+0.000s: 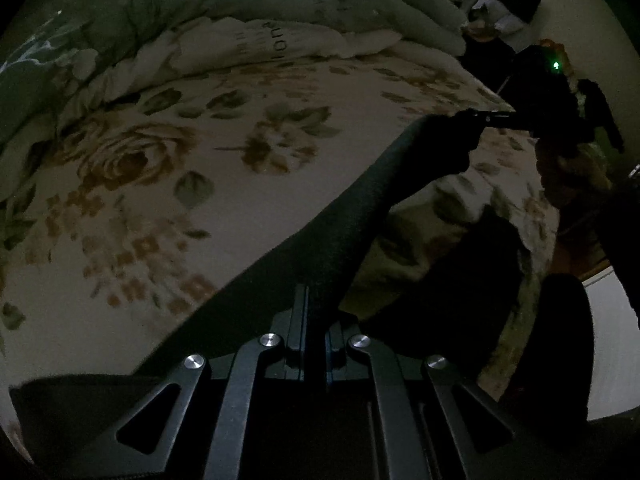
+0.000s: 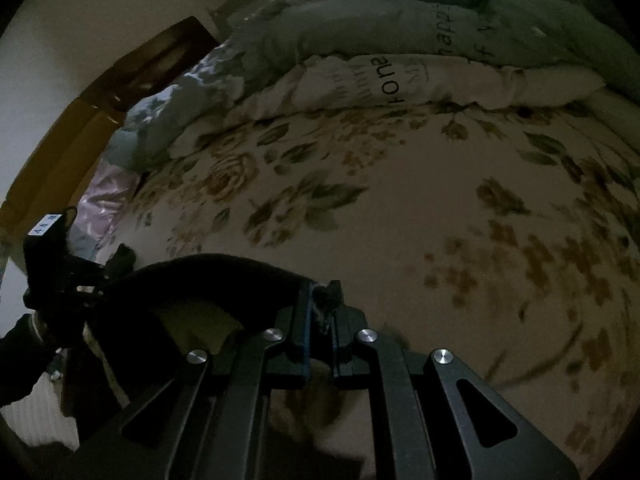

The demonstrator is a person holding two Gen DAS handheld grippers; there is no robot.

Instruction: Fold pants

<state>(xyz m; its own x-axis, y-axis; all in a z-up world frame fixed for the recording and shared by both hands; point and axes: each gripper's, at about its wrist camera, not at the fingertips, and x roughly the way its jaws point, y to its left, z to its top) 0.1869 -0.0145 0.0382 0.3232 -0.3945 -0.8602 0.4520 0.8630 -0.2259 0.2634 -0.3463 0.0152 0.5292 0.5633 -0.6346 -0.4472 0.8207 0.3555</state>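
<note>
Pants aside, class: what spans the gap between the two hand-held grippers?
Only a taut band of the dark pants, clamped by the left hand-held gripper and right hand-held gripper, in the left wrist view.

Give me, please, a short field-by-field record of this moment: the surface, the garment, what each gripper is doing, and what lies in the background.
surface: bed with floral sheet
garment: dark pants, lifted and stretched between the two grippers
left gripper: shut on one end of the pants
right gripper: shut on the other end of the pants
background: folded quilt at the far side of the bed
fold state: no finished fold visible yet
lighting: dim, fabric detail hard to read
</note>
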